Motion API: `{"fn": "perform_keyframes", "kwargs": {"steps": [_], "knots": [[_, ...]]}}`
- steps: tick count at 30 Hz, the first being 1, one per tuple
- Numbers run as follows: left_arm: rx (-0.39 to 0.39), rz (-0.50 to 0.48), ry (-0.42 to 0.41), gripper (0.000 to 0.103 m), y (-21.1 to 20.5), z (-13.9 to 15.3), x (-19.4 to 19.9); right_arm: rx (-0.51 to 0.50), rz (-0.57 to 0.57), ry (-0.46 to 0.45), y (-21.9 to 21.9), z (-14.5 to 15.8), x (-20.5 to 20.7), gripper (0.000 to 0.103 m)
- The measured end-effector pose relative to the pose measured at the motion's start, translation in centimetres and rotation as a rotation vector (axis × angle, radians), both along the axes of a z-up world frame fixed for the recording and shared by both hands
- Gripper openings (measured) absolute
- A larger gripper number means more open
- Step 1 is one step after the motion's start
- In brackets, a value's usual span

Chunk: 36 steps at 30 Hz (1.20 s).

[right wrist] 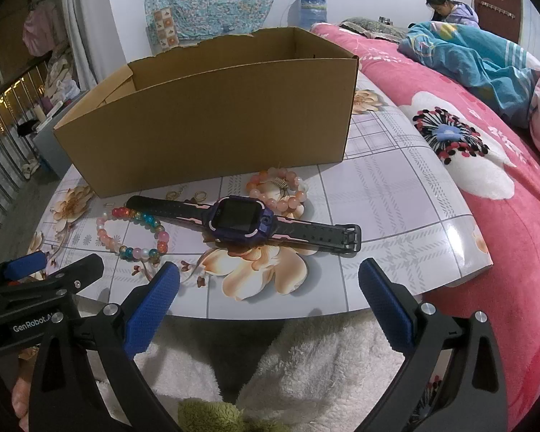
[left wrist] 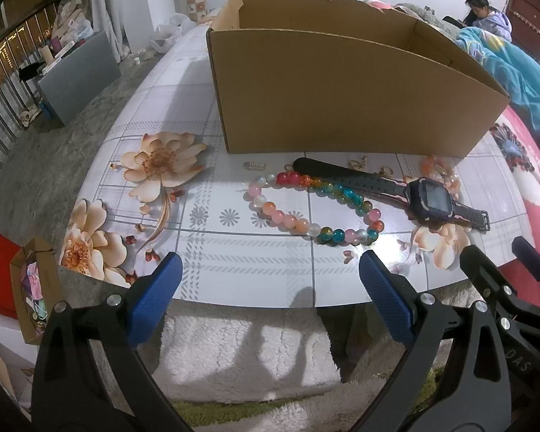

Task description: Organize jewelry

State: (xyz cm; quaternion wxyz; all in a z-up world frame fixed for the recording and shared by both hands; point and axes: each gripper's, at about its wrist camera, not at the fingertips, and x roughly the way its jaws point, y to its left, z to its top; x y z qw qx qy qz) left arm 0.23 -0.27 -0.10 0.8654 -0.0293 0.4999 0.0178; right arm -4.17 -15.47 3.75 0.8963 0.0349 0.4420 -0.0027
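An open cardboard box (left wrist: 342, 97) (right wrist: 205, 126) stands on the floral table. In front of it lie a multicoloured bead bracelet (left wrist: 316, 208) (right wrist: 133, 234), a dark purple watch (left wrist: 428, 194) (right wrist: 239, 221) with a black strap, a peach bead bracelet (left wrist: 446, 174) (right wrist: 280, 189), small gold rings (left wrist: 358, 163) (right wrist: 199, 194) and a small silver clasp (left wrist: 254, 165). My left gripper (left wrist: 270, 270) is open and empty, near the table's front edge, short of the bracelet. My right gripper (right wrist: 269, 280) is open and empty, just short of the watch.
A pink floral bed (right wrist: 486, 180) with a blue blanket (right wrist: 478, 61) borders the table on the right; a person (right wrist: 450, 9) sits at the back. A white fluffy rug (left wrist: 248, 352) lies below the table edge. Paper bags (left wrist: 21, 288) stand on the floor at left.
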Motion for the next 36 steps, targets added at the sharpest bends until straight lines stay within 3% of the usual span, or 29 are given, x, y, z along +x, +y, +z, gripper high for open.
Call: {"fn": "perform_keyframes", "kwargs": {"steps": [36], "knots": [[-0.001, -0.002, 0.0, 0.095, -0.22, -0.62, -0.09, -0.002, 0.0, -0.006, 0.24, 0.28, 0.07, 0.097]]}}
